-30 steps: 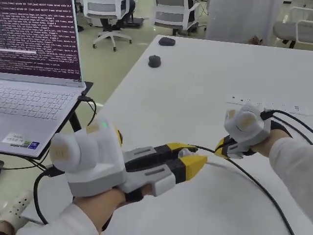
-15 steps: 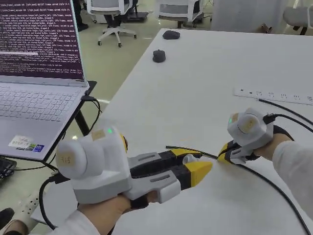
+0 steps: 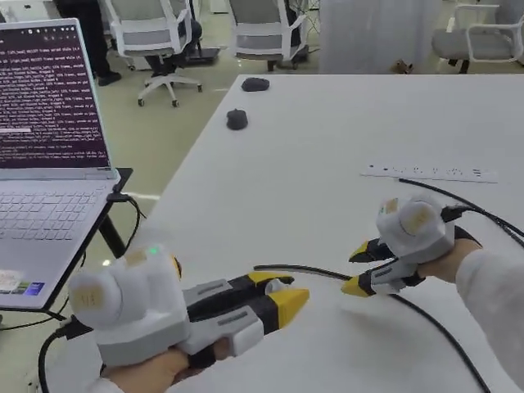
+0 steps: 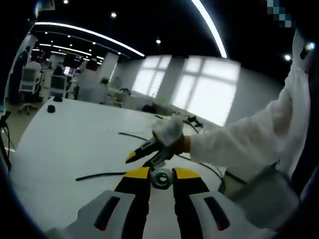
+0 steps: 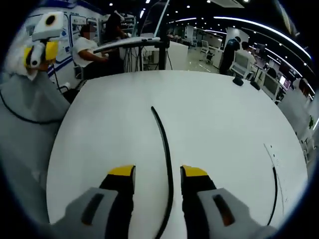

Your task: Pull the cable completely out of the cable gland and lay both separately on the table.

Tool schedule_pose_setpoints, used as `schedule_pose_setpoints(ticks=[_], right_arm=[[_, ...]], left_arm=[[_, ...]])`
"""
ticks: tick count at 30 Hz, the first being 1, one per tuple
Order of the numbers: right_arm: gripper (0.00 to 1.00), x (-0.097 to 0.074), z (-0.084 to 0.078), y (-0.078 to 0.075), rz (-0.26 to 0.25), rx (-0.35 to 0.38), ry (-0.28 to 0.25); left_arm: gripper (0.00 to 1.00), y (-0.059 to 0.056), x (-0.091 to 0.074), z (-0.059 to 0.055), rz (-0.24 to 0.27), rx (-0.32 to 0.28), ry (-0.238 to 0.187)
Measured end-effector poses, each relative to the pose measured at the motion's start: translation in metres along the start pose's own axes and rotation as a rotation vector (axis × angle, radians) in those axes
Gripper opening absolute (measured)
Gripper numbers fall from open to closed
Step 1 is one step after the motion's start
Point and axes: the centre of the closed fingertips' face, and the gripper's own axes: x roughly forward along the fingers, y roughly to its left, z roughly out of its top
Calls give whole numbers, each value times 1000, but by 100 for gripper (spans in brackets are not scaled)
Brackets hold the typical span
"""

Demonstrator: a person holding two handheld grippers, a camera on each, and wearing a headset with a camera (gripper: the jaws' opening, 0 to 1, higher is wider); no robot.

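A small grey-white cable gland (image 4: 161, 179) sits pinched between the yellow tips of my left gripper (image 4: 161, 171), which is shut on it and held low at the table's near left (image 3: 293, 293). The black cable (image 3: 299, 271) lies flat on the white table (image 3: 327, 164), its free end pointing left. In the right gripper view the cable (image 5: 163, 139) runs out between the jaws of my right gripper (image 5: 158, 172) without touching them. The right gripper (image 3: 357, 268) is open over the cable, just to the right of the left gripper's tips.
An open laptop (image 3: 49, 164) stands on a stand off the table's left edge. A white power strip (image 3: 430, 173) lies at the right rear, and two dark mice (image 3: 237, 119) sit far back. Office chairs (image 3: 262, 29) stand beyond the table.
My right gripper has opened and let go of the cable, which now rests on the table. The left gripper, still on the gland, has drawn back a little from the cable's end.
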Motion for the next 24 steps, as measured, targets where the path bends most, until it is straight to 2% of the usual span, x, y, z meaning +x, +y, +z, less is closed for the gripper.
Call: schedule_pose_setpoints(ticks=[3,5,6,9,11,12,14,18,20,23,24], right_arm=[[35,-21,0,11,-10,6,-36],[38,-34,-6,19,-23,4,-37],[39,-42,-11,25,-29,-1,-33],[39,-59,-20,39,-34,-9,-21],[40,-71,-35,47,-46,-40,36],[40,-76,-41,51,-54,-56,59],[42,-88,-48,63,-60,-52,57],[44,-108,-59,81,-76,30,28],[44,-118,-63,91,-91,68,-1],[44,-133,-71,106,-121,108,-24],[44,-136,-73,110,-124,111,-24]], left_arm=[[18,3,16,-5,-36,38,24],[18,4,28,-17,-61,61,81],[18,5,36,-23,-71,83,102],[18,7,52,-35,-84,105,123],[18,11,63,-43,-92,114,120],[18,14,67,-46,-91,121,121],[18,19,76,-60,-88,157,151],[18,31,91,-87,-65,192,204],[18,46,94,-99,-3,281,237],[18,48,98,-108,1,260,255],[18,55,98,-114,21,324,292]])
